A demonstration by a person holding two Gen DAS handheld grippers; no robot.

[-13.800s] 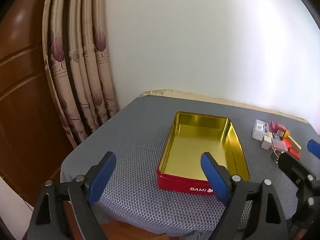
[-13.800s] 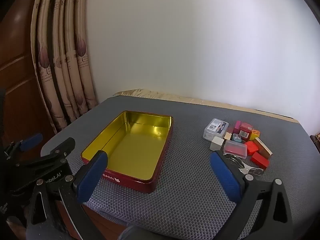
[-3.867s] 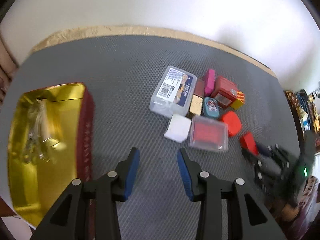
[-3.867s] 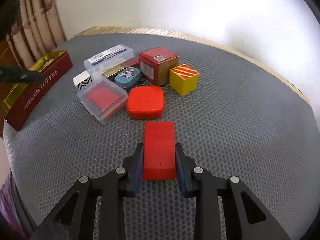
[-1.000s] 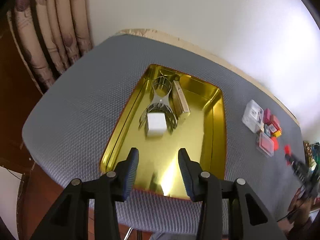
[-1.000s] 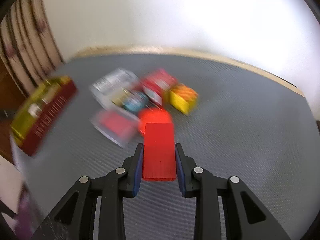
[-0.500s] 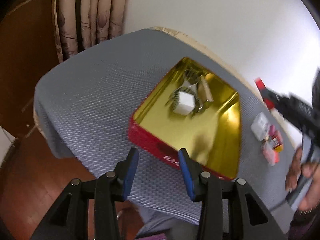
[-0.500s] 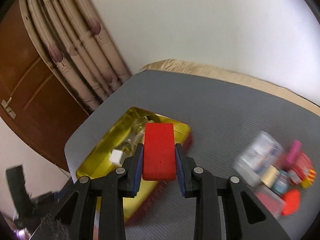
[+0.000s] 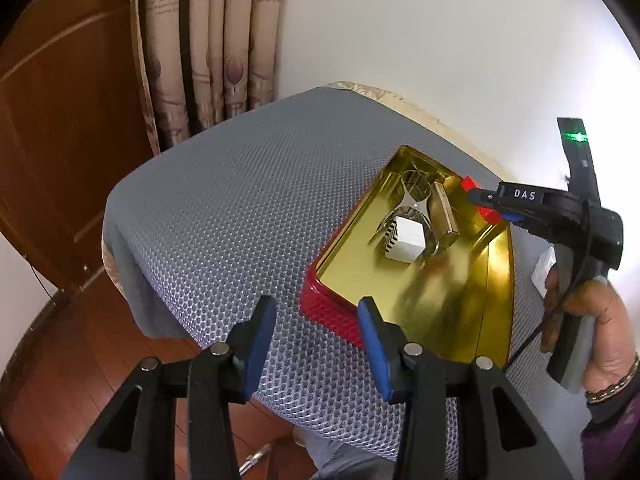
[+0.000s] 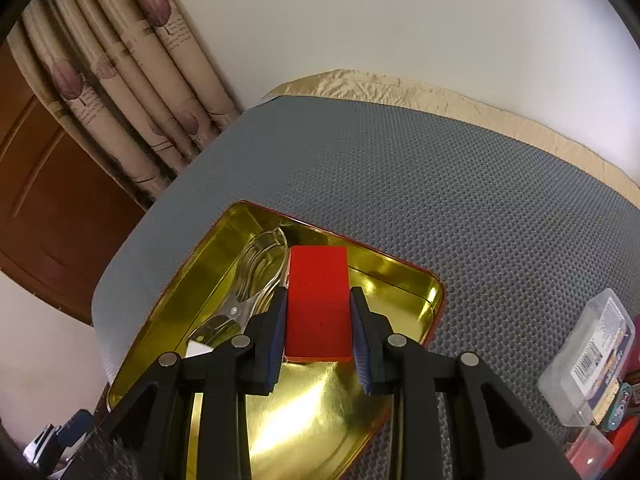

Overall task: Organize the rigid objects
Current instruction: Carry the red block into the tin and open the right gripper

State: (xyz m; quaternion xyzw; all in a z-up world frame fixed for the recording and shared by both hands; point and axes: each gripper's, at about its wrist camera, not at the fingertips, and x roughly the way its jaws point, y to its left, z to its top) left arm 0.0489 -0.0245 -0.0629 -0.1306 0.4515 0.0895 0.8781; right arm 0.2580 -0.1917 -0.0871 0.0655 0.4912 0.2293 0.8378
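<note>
Right gripper (image 10: 318,334) clamped on red block (image 10: 317,302), held over gold tin (image 10: 312,408) interior. Left gripper (image 9: 316,346) spread, empty, near tin's red corner.

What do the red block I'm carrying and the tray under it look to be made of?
Red block: looks like painted wood or hard plastic; matte, flat faces, crisp edges, no reflections. I cannot tell which. It is clamped in the right tongs.
Tray: probably thin sheet metal, a tin; its gold interior mirrors light, and the rim looks thin with a red edge.
</note>
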